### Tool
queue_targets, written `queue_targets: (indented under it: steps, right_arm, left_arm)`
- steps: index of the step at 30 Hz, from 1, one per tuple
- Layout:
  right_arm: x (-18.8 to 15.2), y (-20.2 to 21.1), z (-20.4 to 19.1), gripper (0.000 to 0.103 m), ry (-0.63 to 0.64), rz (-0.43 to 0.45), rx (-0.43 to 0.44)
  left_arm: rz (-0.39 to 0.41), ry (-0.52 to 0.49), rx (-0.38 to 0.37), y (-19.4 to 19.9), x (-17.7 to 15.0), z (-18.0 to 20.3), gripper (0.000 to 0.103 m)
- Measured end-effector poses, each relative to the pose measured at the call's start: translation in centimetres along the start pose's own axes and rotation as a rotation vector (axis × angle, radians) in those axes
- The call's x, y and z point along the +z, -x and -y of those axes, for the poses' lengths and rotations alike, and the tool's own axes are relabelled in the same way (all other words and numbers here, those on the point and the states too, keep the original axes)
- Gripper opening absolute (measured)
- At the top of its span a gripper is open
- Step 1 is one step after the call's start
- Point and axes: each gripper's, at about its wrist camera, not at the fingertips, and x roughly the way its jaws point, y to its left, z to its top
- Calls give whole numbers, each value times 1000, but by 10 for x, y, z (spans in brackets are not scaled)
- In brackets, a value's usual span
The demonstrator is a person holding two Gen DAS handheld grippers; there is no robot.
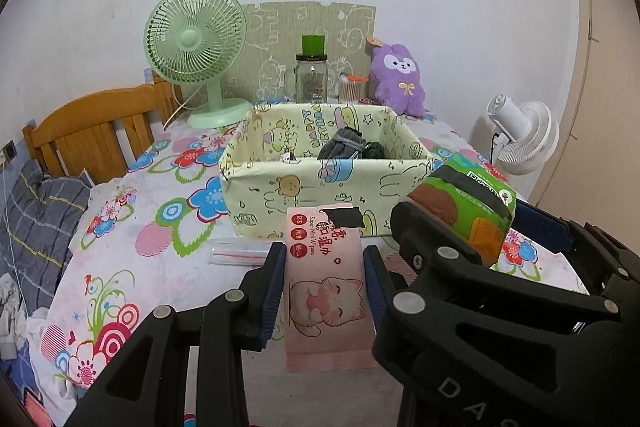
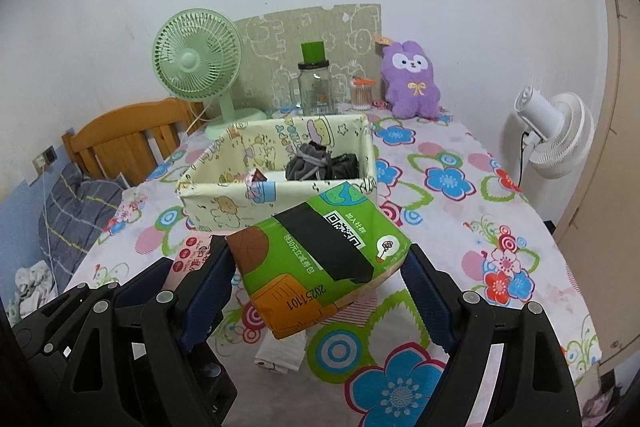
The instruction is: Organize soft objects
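Floral table (image 2: 500, 187): tissue pack (image 2: 320, 263) in right tongs (image 2: 316, 291).

The pink wipes pack (image 1: 326, 291), between the left gripper's (image 1: 324, 291) fingers, hides the table beneath it, and black tape covers part of its print. Ahead of the fingers, the fabric bin's (image 1: 280, 187) near wall conceals most of the dark bundles (image 1: 344, 145) inside. The green tissue pack (image 2: 320, 263), between the right gripper's (image 2: 320, 283) fingers, half covers a white item (image 2: 278, 355) below; what that item is cannot be told.
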Motion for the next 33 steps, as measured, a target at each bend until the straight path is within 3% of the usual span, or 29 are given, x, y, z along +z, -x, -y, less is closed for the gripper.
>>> queue_targets:
  steps: [33]
  right_arm:
    - [55,25,-10,86,23,96,-5]
  left_arm:
    - [125,-4,5,25,51,-3,40]
